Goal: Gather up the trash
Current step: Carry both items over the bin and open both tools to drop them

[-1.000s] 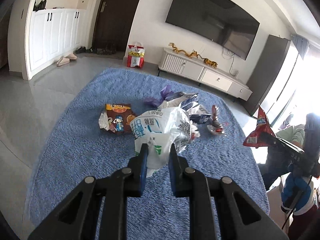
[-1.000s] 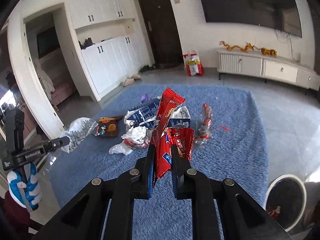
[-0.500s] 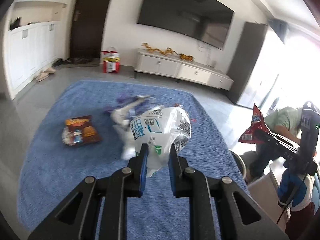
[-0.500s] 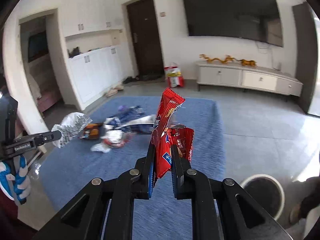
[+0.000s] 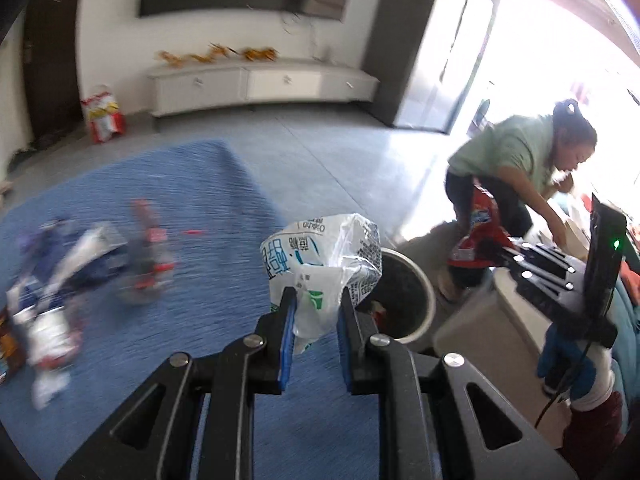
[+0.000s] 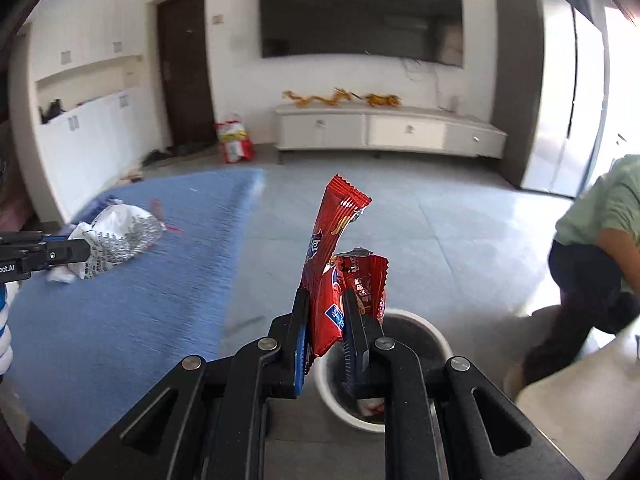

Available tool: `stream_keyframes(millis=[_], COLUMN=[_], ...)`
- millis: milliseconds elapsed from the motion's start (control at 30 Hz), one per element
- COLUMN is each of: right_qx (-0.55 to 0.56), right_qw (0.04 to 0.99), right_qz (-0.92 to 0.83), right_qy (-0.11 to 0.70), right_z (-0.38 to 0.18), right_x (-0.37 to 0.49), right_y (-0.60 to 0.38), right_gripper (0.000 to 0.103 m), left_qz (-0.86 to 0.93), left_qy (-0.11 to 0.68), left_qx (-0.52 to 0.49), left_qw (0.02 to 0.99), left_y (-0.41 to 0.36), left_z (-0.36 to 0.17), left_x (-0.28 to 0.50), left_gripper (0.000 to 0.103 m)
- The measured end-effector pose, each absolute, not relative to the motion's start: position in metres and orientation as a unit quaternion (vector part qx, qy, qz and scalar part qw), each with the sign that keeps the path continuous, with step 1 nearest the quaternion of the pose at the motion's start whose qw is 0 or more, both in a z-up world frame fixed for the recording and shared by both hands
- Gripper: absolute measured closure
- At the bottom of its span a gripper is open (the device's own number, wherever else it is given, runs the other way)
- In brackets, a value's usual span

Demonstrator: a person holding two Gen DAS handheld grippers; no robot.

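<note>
Where clamped, crinkled clear plastic bag [image 5: 320, 268] and glossy red foil wrapper [image 6: 330, 276].

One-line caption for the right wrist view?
Right tongs grip red snack wrappers above the white trash bin.

Floor [image 6: 460, 216]: grey tiles, glossy.
Rug [image 5: 224, 216]: blue, shaggy, lying flat on the floor; one corner visible toward the TV cabinet.
Litter on rug [image 5: 80, 264]: scattered wrappers in a loose cluster, blurred; white, dark blue and red pieces.
Bin [image 6: 434, 336]: round, white rim, dark inside, standing on the tiles just beside the rug's edge.
TV cabinet [image 6: 384, 130]: low, white, against the wall.
Red bag [image 6: 235, 142]: upright on the tiles near the dark door.
</note>
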State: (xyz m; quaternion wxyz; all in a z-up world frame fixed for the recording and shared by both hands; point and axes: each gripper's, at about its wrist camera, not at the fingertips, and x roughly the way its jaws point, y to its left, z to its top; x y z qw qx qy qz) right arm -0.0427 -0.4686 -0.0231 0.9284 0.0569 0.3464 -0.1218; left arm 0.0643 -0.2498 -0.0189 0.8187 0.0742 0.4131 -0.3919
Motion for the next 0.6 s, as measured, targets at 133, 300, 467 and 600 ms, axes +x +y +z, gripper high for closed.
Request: stream_keyframes(millis=[133,300,467,600], right_qx=[0.072,0.096,0.116,0.131], right_qw=[0.917,0.901,0.886,0.874], right_qz=[-0.141,-0.167,-0.186,-0.201], right_qy=[0.367,0.388,0.410,0.424], right_z=[-0.047,-0.078,-0.110,-0.131], right_x=[-0.034,-0.021,-0.009,-0.002], right_y=[-0.501,-0.540,-0.567,-0.581], right_gripper=[0.088,0.087,0.079,0.069], left_qz=[-0.413,-0.414,-0.422,-0.422], left_qy=[0.443,0.464,0.501,0.518], left_qx=[0.083,0.106,0.093,0.079], left_qw=[0.792,0.776,0.750,0.740], left_y=[-0.318,-0.387,-0.431,-0.443], left_z=[-0.043,-0.077,-0.108,-0.121], left_x=[0.075,0.086,0.101,0.110], left_gripper=[0.085,0.084,0.079,0.065])
